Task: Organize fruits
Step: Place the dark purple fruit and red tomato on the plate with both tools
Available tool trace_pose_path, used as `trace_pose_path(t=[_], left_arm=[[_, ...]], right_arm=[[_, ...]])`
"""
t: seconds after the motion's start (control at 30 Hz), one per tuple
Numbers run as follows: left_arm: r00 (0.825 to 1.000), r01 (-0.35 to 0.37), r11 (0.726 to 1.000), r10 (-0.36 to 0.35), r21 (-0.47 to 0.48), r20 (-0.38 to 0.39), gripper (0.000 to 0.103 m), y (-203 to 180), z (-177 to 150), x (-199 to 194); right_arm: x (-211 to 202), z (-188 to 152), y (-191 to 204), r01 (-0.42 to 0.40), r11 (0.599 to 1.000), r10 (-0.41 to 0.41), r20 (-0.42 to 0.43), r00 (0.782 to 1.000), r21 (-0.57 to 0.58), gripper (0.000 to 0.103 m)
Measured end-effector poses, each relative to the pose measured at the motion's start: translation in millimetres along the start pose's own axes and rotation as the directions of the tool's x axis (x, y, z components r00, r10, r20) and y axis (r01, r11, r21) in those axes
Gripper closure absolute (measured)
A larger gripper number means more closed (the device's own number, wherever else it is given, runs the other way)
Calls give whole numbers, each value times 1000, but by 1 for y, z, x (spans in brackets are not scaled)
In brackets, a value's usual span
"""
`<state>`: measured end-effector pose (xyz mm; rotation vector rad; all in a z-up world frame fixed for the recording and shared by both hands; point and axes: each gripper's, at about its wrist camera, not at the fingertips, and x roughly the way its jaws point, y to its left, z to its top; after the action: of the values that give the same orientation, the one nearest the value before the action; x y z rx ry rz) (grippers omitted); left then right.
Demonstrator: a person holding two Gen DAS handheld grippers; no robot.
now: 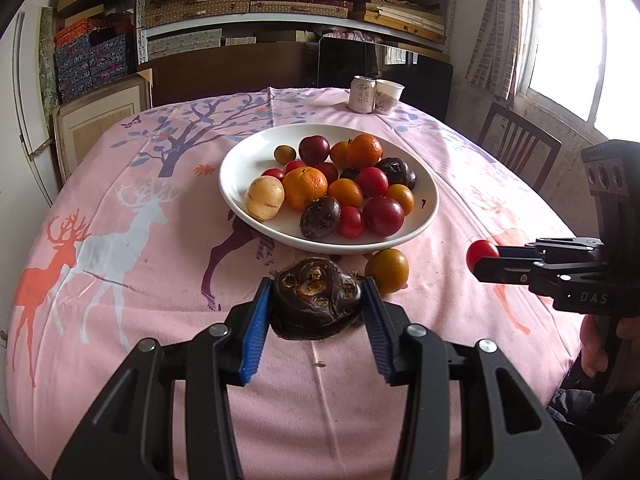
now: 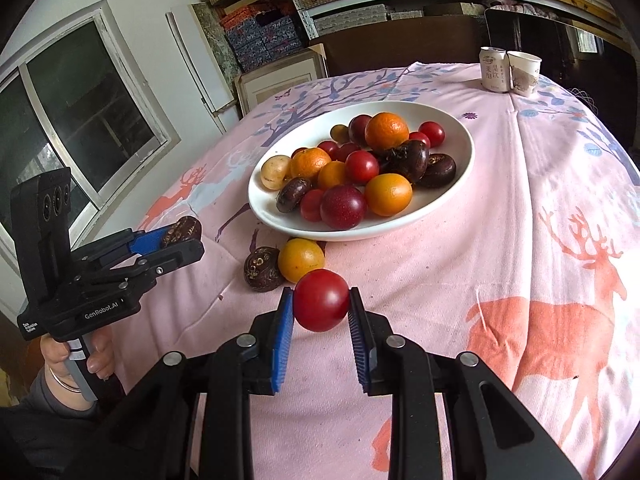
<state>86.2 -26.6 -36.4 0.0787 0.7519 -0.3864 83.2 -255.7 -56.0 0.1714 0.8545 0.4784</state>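
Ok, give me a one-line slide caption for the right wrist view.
Right gripper holds a cherry tomato above the pink tablecloth, near the white fruit bowl.

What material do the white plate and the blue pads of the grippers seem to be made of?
White plate: probably glazed ceramic; its smooth rim shines, though melamine is possible. Blue pads: likely rubber or soft plastic, matte, with fine ribs across the face.
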Motion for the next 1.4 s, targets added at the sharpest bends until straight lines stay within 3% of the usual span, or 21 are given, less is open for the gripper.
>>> trace_pose_path(t=[0.73, 1.07, 1.27, 1.37, 1.4], left_arm=[[1000, 19, 999, -18, -34, 22, 60, 9, 9, 8], [999, -37, 998, 35, 55, 30, 60, -7, 67, 45], [999, -37, 999, 37, 38, 9, 60, -3, 88, 80], [999, -46, 998, 47, 49, -14, 56, -2, 92, 97], [998, -60, 997, 61, 46, -12, 50, -1, 92, 98]], right_arm=[[1, 9, -14, -24, 999, 23, 11, 1000, 31, 76], [20, 90, -14, -28, 999, 27, 56, 998, 20, 76], [54, 135, -15, -23, 999, 21, 51, 998, 32, 76], [69, 145, -15, -5, 1000, 4, 55, 999, 27, 72], [71, 144, -16, -2, 999, 0, 66, 998, 38, 64]])
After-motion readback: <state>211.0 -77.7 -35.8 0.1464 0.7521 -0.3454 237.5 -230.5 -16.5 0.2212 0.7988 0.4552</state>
